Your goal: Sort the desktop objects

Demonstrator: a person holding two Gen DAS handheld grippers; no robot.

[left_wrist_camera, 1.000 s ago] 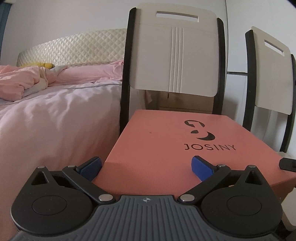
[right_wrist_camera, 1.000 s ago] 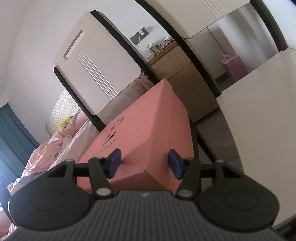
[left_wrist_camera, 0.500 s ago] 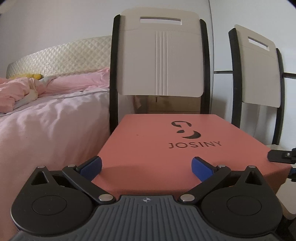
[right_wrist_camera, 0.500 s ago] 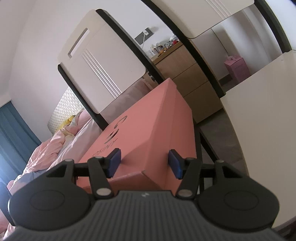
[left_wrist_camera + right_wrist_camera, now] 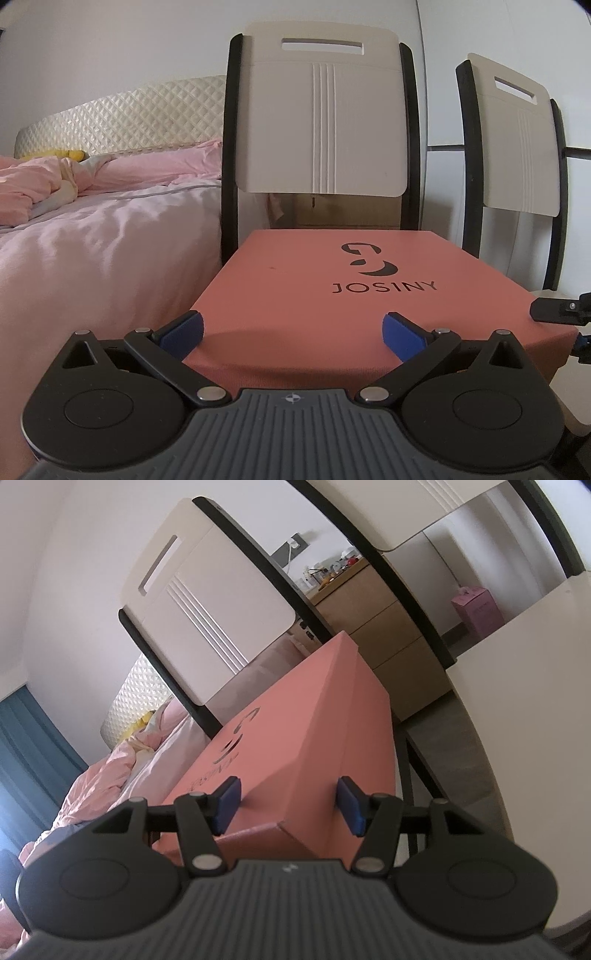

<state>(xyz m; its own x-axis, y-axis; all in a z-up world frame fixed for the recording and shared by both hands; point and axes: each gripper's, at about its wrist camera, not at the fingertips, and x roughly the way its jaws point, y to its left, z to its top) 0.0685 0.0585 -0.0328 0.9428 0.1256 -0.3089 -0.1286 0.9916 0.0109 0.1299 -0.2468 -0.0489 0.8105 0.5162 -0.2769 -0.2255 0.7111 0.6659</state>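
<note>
A salmon-pink box [image 5: 332,295] marked JOSINY fills the middle of the left wrist view. My left gripper [image 5: 291,332] is open, its blue pads spread above the box's near edge, holding nothing. In the right wrist view the same box [image 5: 306,746] shows tilted, seen from its corner. My right gripper [image 5: 288,805] is open with its blue pads astride the box's near top corner edge, apart from it. The right gripper's tip [image 5: 554,310] shows at the box's right corner in the left wrist view.
Two white chairs with black frames [image 5: 321,125] [image 5: 517,140] stand behind the box. A bed with pink bedding [image 5: 92,229] lies at the left. A wooden drawer unit [image 5: 384,620] and a white table [image 5: 535,709] are at the right.
The left wrist view has shifted so the box and chairs sit more central and lower. The right view has tilted slightly. Both grippers stay open.
</note>
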